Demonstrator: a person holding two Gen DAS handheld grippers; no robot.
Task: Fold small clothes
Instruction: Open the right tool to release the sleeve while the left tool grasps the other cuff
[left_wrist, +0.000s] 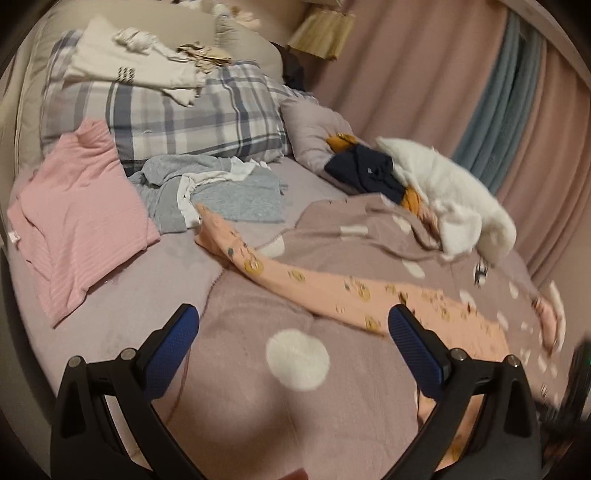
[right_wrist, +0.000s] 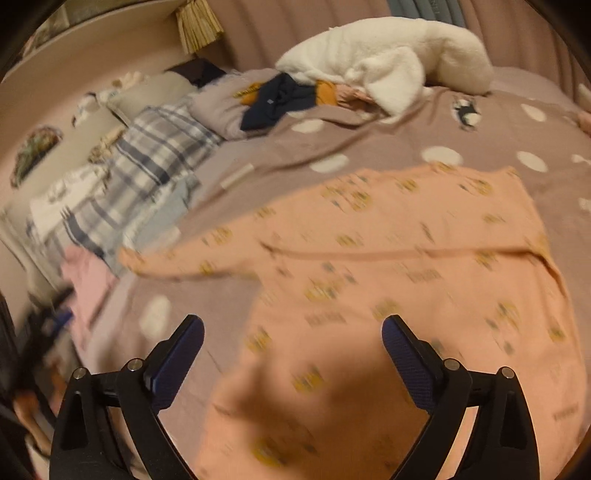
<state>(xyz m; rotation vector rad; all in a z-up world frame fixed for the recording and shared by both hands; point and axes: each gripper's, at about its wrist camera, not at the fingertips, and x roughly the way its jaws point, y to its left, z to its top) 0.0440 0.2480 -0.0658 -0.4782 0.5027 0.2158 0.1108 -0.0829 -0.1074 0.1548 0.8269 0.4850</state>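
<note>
The peach printed garment (right_wrist: 388, 258) is lying spread on the bed's dotted blanket (right_wrist: 332, 162). It appears thin, light and limp; a hem or sleeve edge is offering the best hold. The left hand-held gripper (left_wrist: 293, 325) and right hand-held gripper (right_wrist: 293, 332) are both hanging released, grasping nothing.

free: dotted mauve blanket (left_wrist: 258, 406) bare under the spread left gripper (left_wrist: 293, 332) | blocked left: pink ribbed top (left_wrist: 74, 229), grey clothes (left_wrist: 221, 192) | blocked far right: white fleece (left_wrist: 443, 192) | ahead: peach printed garment (right_wrist: 388, 266)
</note>
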